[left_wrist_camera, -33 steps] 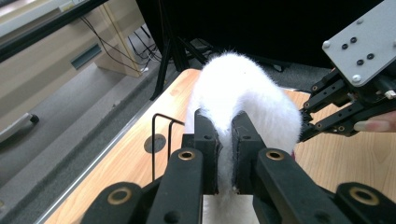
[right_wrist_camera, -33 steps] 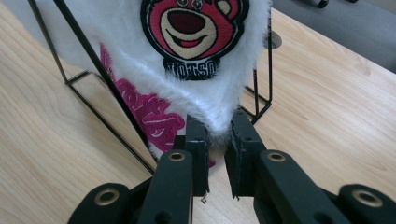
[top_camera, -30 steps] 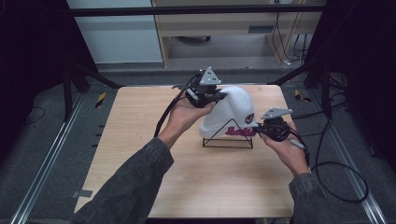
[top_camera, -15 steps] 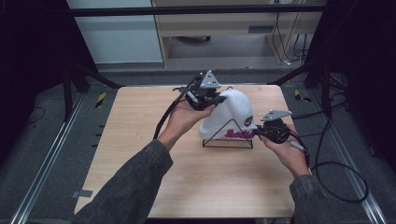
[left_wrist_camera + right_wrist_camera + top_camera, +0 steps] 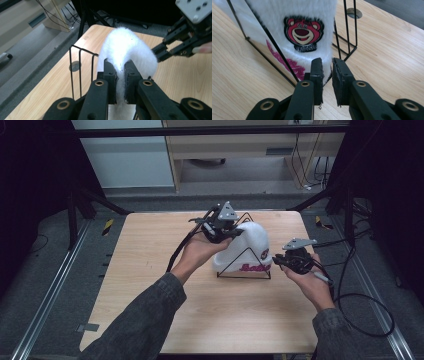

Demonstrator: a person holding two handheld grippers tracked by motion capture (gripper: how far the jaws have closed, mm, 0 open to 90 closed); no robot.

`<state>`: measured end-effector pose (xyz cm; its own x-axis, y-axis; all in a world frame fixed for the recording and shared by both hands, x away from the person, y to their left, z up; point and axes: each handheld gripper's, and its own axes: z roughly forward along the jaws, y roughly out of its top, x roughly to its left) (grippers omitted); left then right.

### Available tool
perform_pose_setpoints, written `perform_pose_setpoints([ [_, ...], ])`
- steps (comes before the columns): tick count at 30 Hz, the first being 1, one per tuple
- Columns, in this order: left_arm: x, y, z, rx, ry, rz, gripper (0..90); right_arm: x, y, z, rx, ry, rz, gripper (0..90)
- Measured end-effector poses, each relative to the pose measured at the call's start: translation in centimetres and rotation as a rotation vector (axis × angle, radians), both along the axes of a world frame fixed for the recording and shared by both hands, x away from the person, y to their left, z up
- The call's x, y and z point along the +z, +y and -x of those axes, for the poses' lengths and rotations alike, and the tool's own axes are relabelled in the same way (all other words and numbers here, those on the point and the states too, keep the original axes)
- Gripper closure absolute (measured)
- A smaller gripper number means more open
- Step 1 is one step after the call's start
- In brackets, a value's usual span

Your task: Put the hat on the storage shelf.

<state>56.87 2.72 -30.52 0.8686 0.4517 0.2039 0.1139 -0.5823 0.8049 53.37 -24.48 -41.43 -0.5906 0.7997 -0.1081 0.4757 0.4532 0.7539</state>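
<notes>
Fluffy white hat (image 5: 125, 47) — thin wire rack (image 5: 347, 32), matt wood table (image 5: 150, 250)

One white plush hat (image 5: 250, 245) sits on the table (image 5: 150, 250), draped over one black wire stand (image 5: 245, 267). The hat carries one round bear patch (image 5: 302, 32) and one line of pink lettering (image 5: 254, 267) along its lower edge. Two grippers are at the hat: the left gripper (image 5: 119, 71) at its top, jaws pinching a fold of the plush, and the right gripper (image 5: 327, 66) at its lower edge, jaws slightly apart. Two hands hold them, one each. One round hole (image 5: 354, 12) lies in the tabletop beyond the stand.
</notes>
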Motion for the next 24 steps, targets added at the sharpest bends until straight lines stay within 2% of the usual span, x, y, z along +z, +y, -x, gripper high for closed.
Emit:
perform_pose_setpoints([
  [5, -0.6, -0.1, 0.2, 0.000, 0.004, -0.020, 82.2, 0.1, -0.6, 0.7, -0.016, -0.007, -0.011, 77.0],
  [13, -0.8, 0.1, 0.1, 0.005, 0.016, -0.023, 81.9, 0.3, -0.8, 1.8, -0.016, -0.019, -0.021, 76.1],
  [19, -0.9, 0.3, 0.1, 0.006, 0.023, -0.015, 79.0, 0.4, -0.9, 1.9, -0.017, -0.028, -0.025, 75.3],
  [24, -0.5, 0.7, 0.1, 0.025, 0.022, 0.029, 73.1, 0.4, -0.9, 2.3, -0.026, -0.029, -0.032, 72.7],
])
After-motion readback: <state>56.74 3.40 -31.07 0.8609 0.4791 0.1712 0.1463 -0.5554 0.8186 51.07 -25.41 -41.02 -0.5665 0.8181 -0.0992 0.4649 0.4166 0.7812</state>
